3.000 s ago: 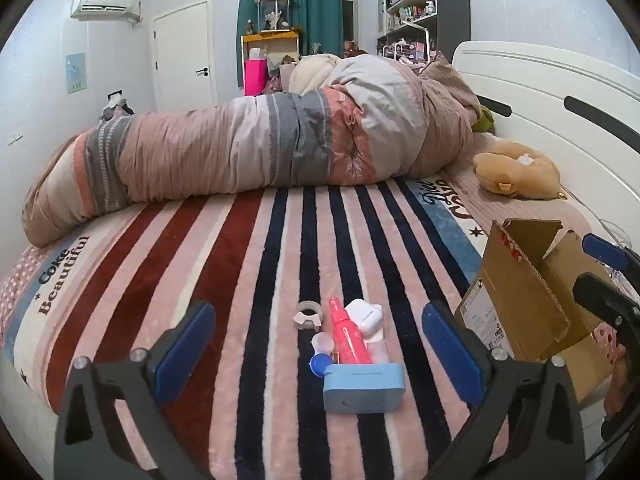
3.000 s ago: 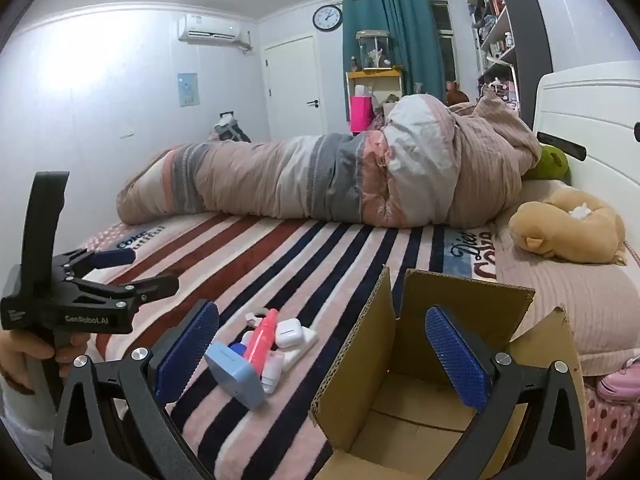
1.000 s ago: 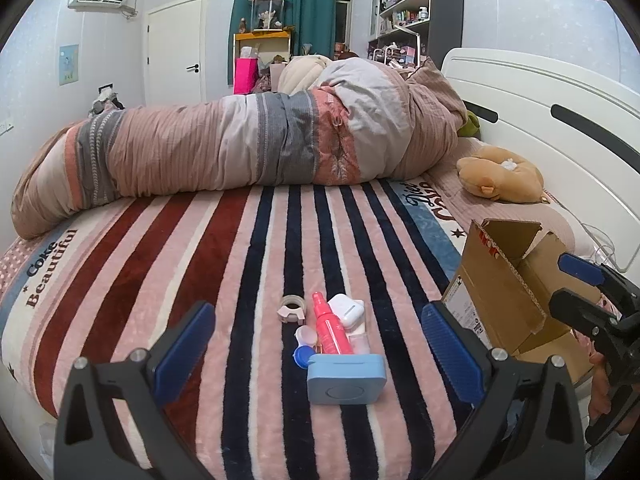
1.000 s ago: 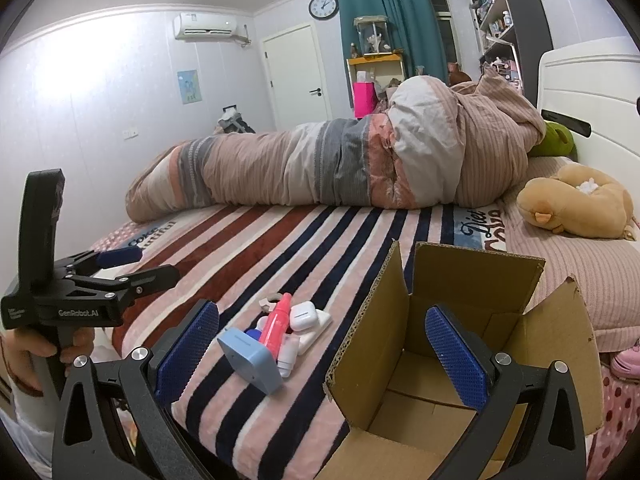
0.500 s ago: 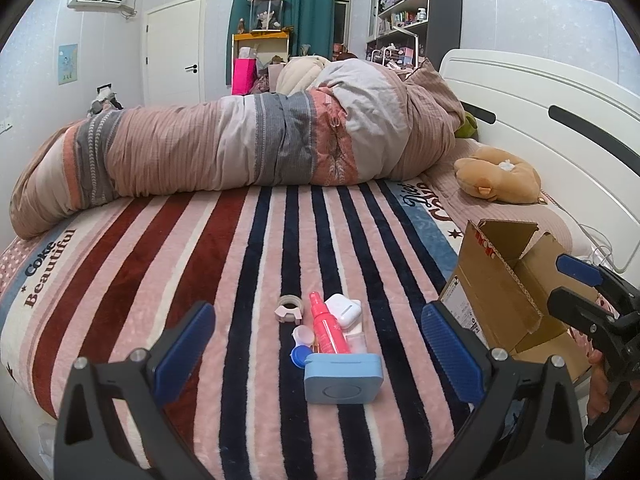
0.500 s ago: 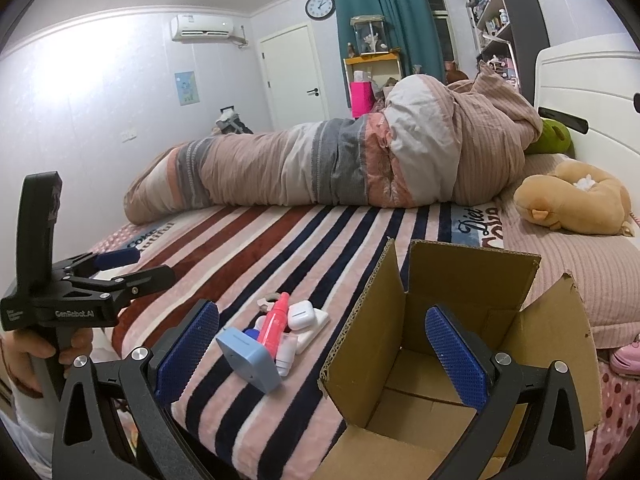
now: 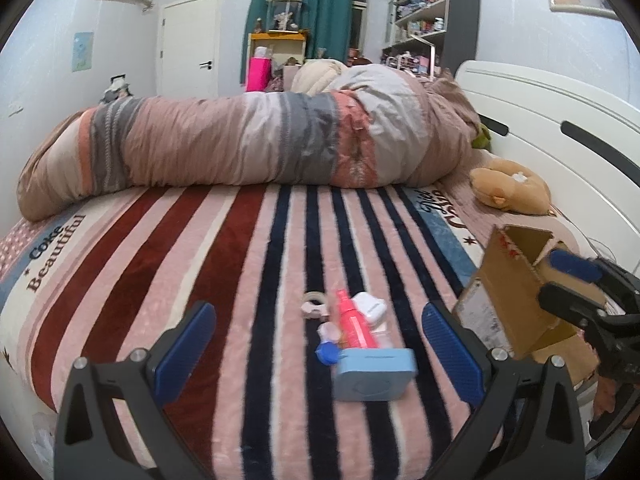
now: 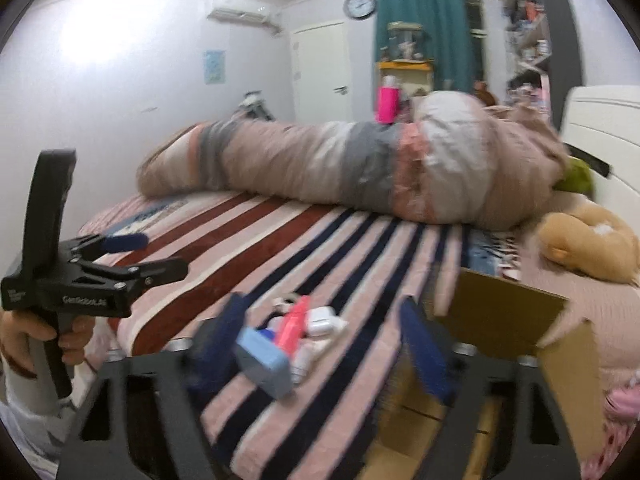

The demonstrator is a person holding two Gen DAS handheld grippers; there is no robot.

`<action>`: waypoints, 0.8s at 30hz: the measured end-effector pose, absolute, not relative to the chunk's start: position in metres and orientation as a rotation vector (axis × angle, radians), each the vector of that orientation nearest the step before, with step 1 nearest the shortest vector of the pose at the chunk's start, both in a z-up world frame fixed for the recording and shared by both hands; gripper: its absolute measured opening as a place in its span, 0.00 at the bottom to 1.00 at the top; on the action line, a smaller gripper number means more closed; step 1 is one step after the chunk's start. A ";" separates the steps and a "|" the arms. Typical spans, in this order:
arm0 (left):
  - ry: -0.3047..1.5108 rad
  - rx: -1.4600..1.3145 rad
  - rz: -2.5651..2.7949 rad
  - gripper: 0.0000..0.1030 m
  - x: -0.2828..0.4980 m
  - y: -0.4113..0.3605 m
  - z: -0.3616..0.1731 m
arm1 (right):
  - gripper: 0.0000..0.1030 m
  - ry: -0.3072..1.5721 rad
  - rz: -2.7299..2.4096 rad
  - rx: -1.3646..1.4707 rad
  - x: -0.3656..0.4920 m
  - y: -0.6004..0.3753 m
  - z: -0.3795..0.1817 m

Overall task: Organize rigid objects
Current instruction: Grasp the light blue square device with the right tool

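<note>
- Left wrist view: the left gripper (image 7: 318,338) stands with its blue pads spread wide and nothing pinched between them.
- Straight ahead of the left gripper, between the lines of its two fingers, a cluster of small items lies on the striped blanket (image 7: 208,272).
- Nearest the tool is the blue case (image 7: 374,374). Beyond it lies the pink tube (image 7: 354,326), with the white earbud case (image 7: 370,306) just right of the tube and a small ring (image 7: 314,304) to its left.
- To the right of the right-hand finger stands the cardboard box (image 7: 508,292), flaps open. The right gripper (image 7: 568,280) appears at the box, at the view's right edge.
- Right wrist view (blurred): the right gripper (image 8: 320,344) has its jaws closing. The blue case (image 8: 264,362) and pink tube (image 8: 294,326) appear between the finger lines; contact with the pads cannot be determined.
- The cardboard box (image 8: 500,312) sits to the right of and under the right-hand finger.
- At far left, a hand (image 8: 28,334) holds the left gripper (image 8: 154,254), with its jaws apart.
</note>
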State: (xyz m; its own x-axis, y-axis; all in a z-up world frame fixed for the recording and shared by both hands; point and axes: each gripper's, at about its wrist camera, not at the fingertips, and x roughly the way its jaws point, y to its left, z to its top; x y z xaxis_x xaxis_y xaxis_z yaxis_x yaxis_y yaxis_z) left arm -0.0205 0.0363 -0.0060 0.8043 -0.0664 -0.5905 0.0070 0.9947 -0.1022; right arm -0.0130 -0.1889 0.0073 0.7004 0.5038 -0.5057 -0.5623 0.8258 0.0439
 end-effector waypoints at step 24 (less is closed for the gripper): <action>0.720 -0.191 0.072 0.99 -0.023 0.133 -0.070 | 0.39 0.961 0.848 -0.356 0.019 -0.075 -0.116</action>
